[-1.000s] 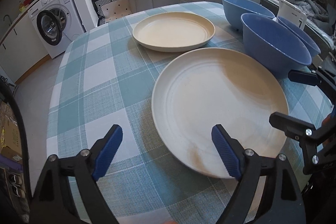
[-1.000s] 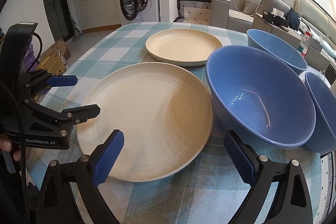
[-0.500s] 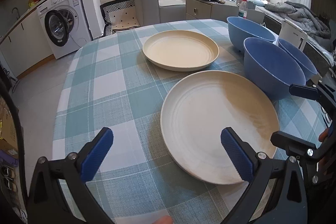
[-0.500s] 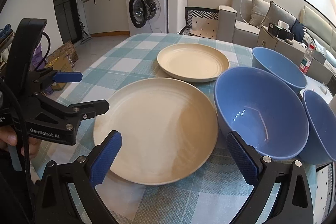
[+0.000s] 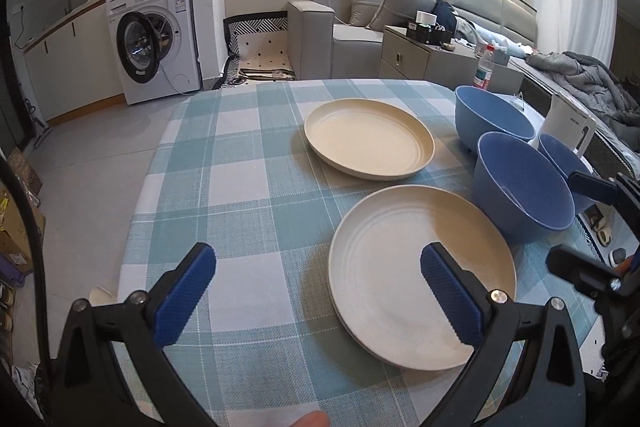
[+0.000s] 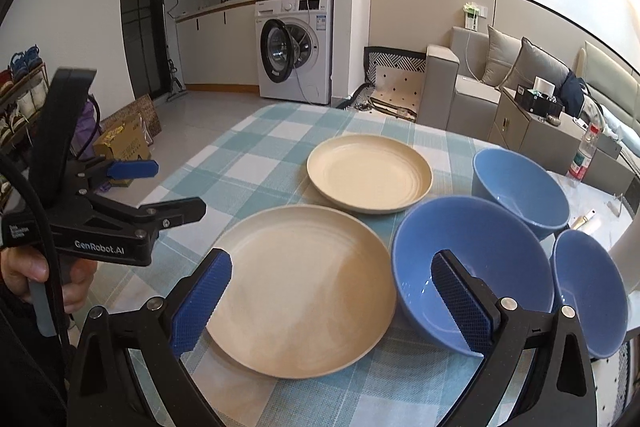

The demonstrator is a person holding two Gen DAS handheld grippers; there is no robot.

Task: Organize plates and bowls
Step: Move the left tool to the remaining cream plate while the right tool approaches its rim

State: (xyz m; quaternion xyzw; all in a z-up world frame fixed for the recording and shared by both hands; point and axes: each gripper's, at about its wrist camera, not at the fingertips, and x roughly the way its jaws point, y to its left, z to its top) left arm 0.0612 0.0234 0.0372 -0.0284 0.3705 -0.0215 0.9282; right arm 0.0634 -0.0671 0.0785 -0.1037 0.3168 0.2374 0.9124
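Note:
Two cream plates and three blue bowls rest on a checked tablecloth. The near plate (image 5: 400, 267) (image 6: 308, 291) lies under and ahead of both grippers, with the far plate (image 5: 368, 143) (image 6: 368, 175) behind it. To its right stand the near bowl (image 5: 524, 195) (image 6: 472, 239), the far bowl (image 5: 494, 123) (image 6: 520, 187) and a smaller bowl (image 5: 560, 155) (image 6: 588, 287). My left gripper (image 5: 314, 259) (image 6: 160, 187) hangs open above the cloth, holding nothing. The right gripper (image 6: 330, 267) (image 5: 584, 227) is open too, above the near plate's edge and the near bowl.
The table (image 5: 224, 187) ends at a rounded edge on the left, with floor beyond. A white kettle-like appliance (image 5: 568, 127) and a plastic bottle (image 6: 580, 159) stand past the bowls. A person's hand (image 6: 60, 279) grips the left tool's handle.
Both grippers have risen and pulled back, so the dishes look smaller and farther off. The left jaws have spread wider. No plate or bowl has moved.

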